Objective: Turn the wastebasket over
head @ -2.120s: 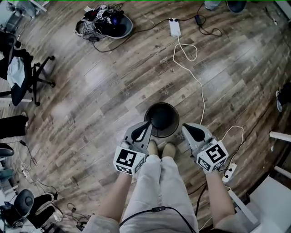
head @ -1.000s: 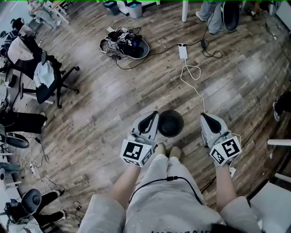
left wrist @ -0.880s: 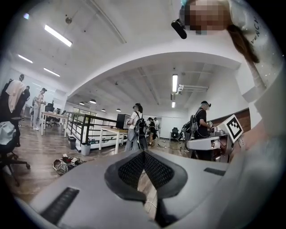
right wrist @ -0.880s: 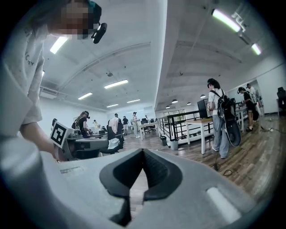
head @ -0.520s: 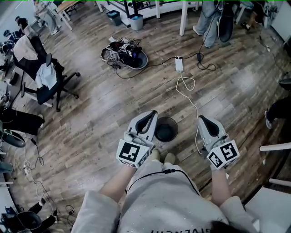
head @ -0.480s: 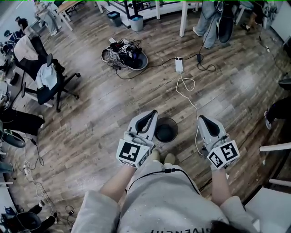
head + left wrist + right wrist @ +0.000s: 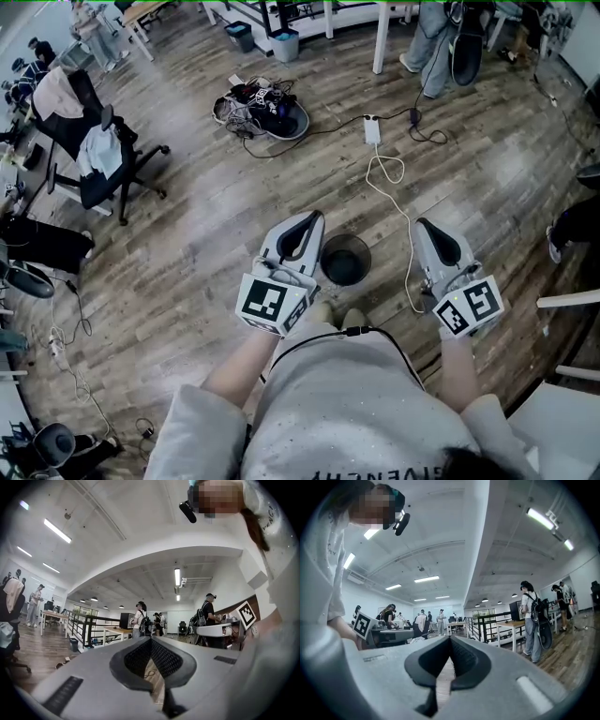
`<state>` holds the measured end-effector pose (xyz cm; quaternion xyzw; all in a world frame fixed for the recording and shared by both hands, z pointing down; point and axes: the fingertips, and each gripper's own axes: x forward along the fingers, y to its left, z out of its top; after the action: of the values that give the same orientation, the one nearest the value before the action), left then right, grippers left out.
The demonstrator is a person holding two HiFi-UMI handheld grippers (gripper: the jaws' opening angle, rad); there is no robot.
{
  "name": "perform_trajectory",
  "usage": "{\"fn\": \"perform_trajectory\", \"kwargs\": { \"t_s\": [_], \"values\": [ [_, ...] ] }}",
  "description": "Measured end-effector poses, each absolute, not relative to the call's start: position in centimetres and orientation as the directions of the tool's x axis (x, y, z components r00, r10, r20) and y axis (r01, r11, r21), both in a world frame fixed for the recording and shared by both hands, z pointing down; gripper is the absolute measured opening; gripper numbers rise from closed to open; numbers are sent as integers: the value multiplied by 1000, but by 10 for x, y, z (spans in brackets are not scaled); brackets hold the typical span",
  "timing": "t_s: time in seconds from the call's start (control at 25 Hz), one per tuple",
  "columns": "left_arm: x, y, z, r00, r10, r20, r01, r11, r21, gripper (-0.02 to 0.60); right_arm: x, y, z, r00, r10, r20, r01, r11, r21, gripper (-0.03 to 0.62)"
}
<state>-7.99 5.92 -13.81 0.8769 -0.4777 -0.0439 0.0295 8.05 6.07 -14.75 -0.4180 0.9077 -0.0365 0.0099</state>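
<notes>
The wastebasket (image 7: 346, 260) stands on the floor (image 7: 187, 216) just ahead of the person's shoes (image 7: 320, 309). The left gripper (image 7: 312, 219) and right gripper (image 7: 424, 225) flank it from above, both clenched on nothing. I can't tell mouth-up from bottom-up. Any turning would need the jaws opened and opposite rim sides taken evenly.

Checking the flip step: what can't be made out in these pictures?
- Dark round wastebasket, head view: too small and dark to tell mouth-up from base-up.
- Same wastebasket, both gripper views: out of frame.
- Person's shoes, head view: mostly hidden by the torso.
</notes>
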Motion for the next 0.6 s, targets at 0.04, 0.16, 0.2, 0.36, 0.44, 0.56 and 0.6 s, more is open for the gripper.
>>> {"fn": "perform_trajectory", "kwargs": {
  "t_s": [0.04, 0.16, 0.2, 0.36, 0.44, 0.56, 0.6],
  "values": [
    [-82, 59, -136, 536, -843, -45, -837, -538, 98, -2, 79, 60, -147, -651, -759, 13, -758, 648, -79, 0],
    [-87, 57, -133, 526, -850, -35, -844, -527, 99, -2, 74, 57, -144, -659, -752, 23, -751, 656, -80, 0],
    [-89, 56, -132, 524, -851, -32, -846, -524, 99, -2, 72, 56, -143, -662, -749, 27, -748, 659, -81, 0],
    [-95, 51, -130, 513, -858, -23, -852, -513, 103, -2, 67, 52, -140, -670, -741, 36, -741, 666, -90, 0],
    [-98, 49, -131, 508, -861, -20, -856, -507, 104, -2, 64, 50, -140, -675, -737, 38, -737, 670, -92, 0],
    [-101, 47, -135, 504, -864, -20, -858, -503, 102, -2, 61, 46, -141, -680, -732, 42, -732, 675, -90, 2],
    [-103, 47, -136, 502, -865, -18, -860, -501, 100, -2, 61, 45, -141, -681, -731, 43, -732, 676, -91, 2]
  ]
}}
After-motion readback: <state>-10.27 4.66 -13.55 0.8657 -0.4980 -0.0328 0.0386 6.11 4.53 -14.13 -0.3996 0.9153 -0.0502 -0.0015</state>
